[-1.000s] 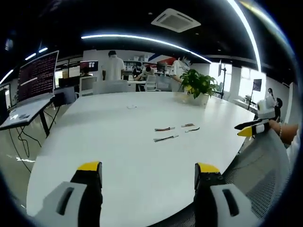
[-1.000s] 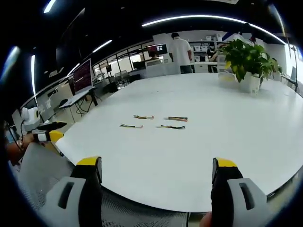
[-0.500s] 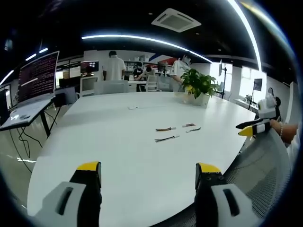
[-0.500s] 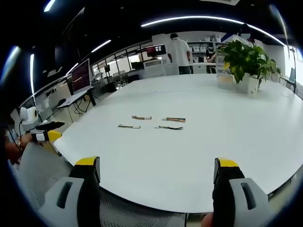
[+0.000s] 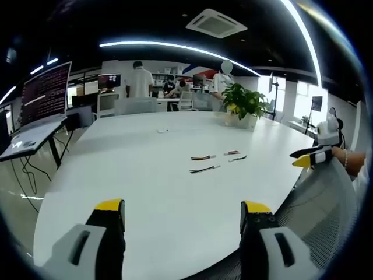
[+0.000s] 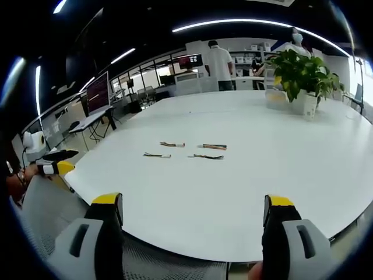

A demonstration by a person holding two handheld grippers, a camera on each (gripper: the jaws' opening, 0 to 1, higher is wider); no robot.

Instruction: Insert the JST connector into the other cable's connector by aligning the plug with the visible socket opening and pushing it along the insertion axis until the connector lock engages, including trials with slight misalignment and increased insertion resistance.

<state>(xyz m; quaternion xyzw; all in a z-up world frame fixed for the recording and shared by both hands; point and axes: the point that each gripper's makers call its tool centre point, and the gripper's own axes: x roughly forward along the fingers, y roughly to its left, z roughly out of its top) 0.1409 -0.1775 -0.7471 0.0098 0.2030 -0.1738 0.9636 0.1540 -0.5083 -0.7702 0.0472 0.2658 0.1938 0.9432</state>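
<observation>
1. Left gripper view: the left hand-held gripper [image 5: 182,213] is rising from the bottom edge, jaws spread wide and holding nothing, over the near part of the white bench [image 5: 116,175].
2. The JST cables [image 5: 213,163] are lying loose at frame centre; which one carries the plug cannot be told.
3. Right gripper view: the right hand-held gripper [image 6: 193,210] is likewise standing spread and empty, the cables [image 6: 186,150] lying at centre-left.
4. A potted plant [image 6: 303,76] is sitting at upper right.
</observation>
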